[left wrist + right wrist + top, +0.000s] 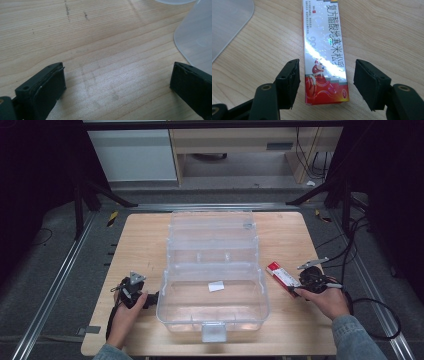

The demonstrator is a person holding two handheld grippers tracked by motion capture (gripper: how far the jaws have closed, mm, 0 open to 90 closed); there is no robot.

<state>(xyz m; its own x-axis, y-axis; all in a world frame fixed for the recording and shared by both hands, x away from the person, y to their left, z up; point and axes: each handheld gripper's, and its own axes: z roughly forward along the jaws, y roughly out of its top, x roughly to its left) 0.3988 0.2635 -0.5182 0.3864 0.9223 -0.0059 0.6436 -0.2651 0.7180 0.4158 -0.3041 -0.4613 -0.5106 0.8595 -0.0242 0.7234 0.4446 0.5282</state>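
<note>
Red-and-white box [324, 50] lies flat on the tabletop [295, 235], just right of the clear case [214, 285], between the wide jaws of the right claw [325, 82]; close squarely across its narrow sides. Left claw [117, 85] hangs wide, holding nothing

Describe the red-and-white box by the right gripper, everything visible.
The carton is a slim, long, glossy cardboard pack: white and silver face with red Chinese lettering, and a red end with a small figure and an oval mark. It looks closed and lies flat on the wooden table, right of the clear plastic case, apart from it. The right gripper straddles its red end, jaws open with gaps on both sides, not touching.
</note>
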